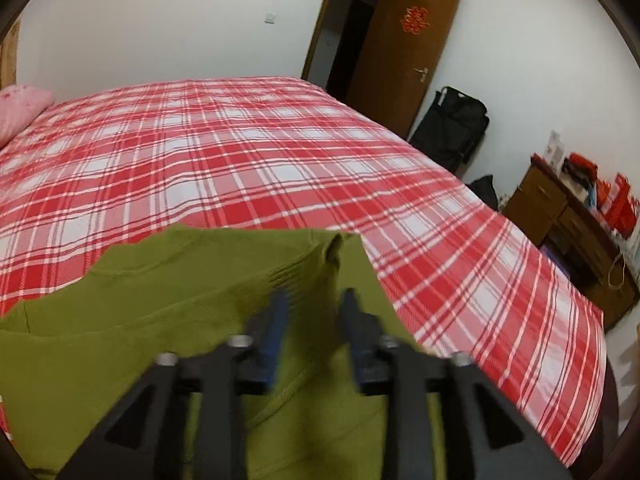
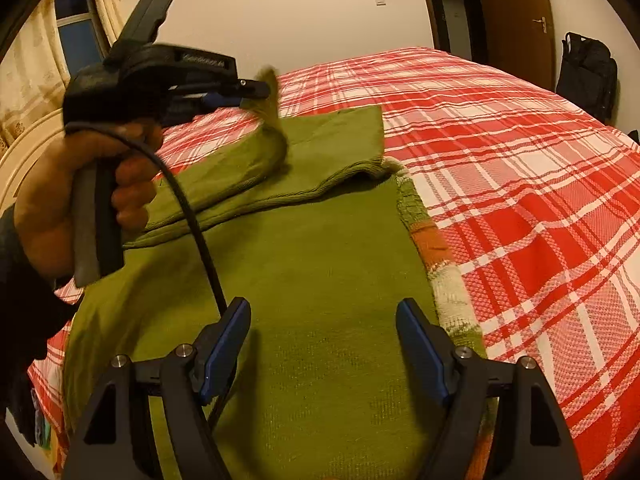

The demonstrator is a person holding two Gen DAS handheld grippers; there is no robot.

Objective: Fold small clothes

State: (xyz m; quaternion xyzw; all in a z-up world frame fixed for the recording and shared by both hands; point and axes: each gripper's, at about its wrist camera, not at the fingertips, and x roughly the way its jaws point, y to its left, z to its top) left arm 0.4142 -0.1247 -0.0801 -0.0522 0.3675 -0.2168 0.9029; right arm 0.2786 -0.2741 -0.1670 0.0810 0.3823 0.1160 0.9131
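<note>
1. A green sweater (image 2: 320, 264) lay spread on a bed covered by a red and white checked sheet (image 2: 540, 160), near the sheet's close edge.
2. The far part of the sweater was folded over onto its body, making a thicker layered band (image 2: 280, 172) across the middle.
3. A striped knit edge in green, orange and white (image 2: 440, 264) ran along the right side of the sweater.
4. The left gripper (image 2: 260, 90), held in a person's hand (image 2: 80, 184), was raised above the fold. Its blue-tipped tongs were pinched narrow on a lifted bit of the sweater's green fabric.
5. In the left wrist view, the same gripper (image 1: 314, 304) pointed over the green cloth (image 1: 160, 320), with fabric bunched between its tongs.
6. The right gripper (image 2: 324, 320) hovered low over the near part of the sweater, its tongs spread wide and holding nothing.
7. A black cable (image 2: 192, 220) hung from the left gripper down across the sweater.
8. Beyond the bed stood a brown door (image 1: 400, 52), a black bag (image 1: 452, 128) against the white wall, and a wooden dresser (image 1: 568, 216) with red items on top.
9. A pink pillow (image 1: 20, 108) sat at the bed's far left corner.
</note>
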